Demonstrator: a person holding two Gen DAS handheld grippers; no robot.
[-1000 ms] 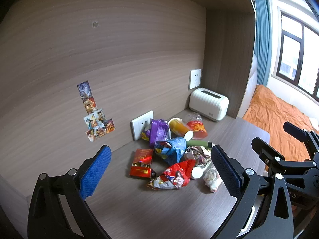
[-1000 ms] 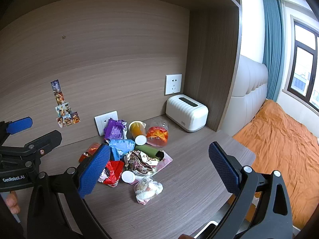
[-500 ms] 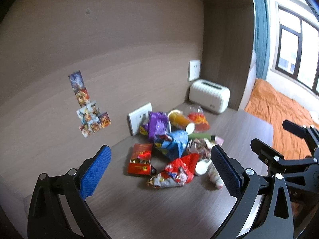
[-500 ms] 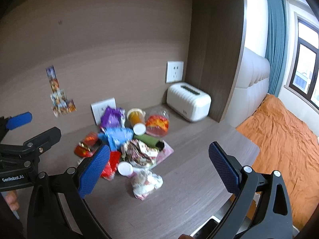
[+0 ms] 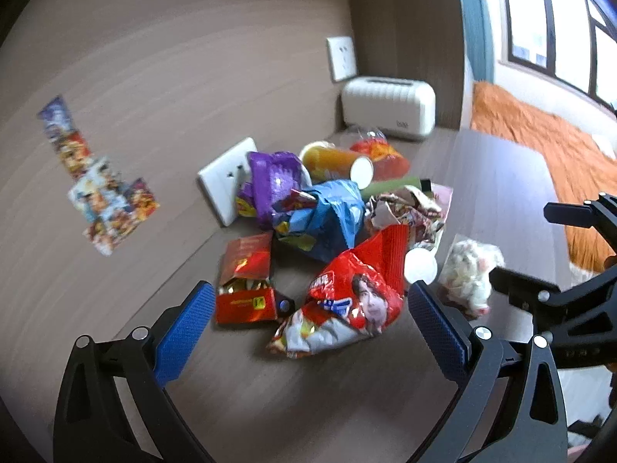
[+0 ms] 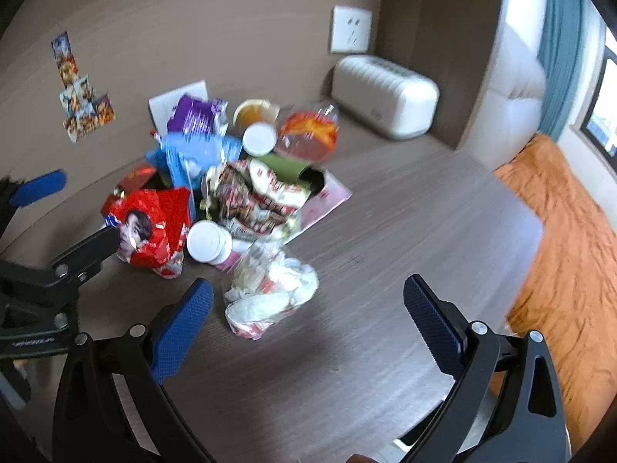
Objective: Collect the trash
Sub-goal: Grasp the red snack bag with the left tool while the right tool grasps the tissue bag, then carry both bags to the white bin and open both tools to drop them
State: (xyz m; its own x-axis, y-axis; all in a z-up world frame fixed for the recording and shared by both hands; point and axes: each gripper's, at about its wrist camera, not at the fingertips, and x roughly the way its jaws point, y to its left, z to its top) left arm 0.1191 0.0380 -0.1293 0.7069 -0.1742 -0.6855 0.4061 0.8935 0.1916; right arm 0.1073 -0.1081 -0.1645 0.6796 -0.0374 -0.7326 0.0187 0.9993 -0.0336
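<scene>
A heap of trash lies on the wooden desk (image 5: 308,393): a red snack bag (image 5: 351,297), a small red box (image 5: 246,285), a blue wrapper (image 5: 324,216), a purple bag (image 5: 273,181), an orange cup (image 5: 335,162) and a crumpled white wrapper (image 5: 470,270). My left gripper (image 5: 308,328) stands open just short of the red bag, empty. My right gripper (image 6: 306,320) is open too, with the white wrapper (image 6: 270,293) lying just beyond its fingertips. The red bag (image 6: 150,227) and a white lid (image 6: 208,241) sit left of it.
A white toaster-like box (image 5: 389,108) stands at the back by the side panel. Wall sockets (image 5: 227,181) and stickers (image 5: 100,185) are on the back wall. The desk's right edge drops to an orange bed (image 6: 570,239).
Both grippers have moved down and forward toward the trash heap, which now looks larger and nearer. Both stay open.
</scene>
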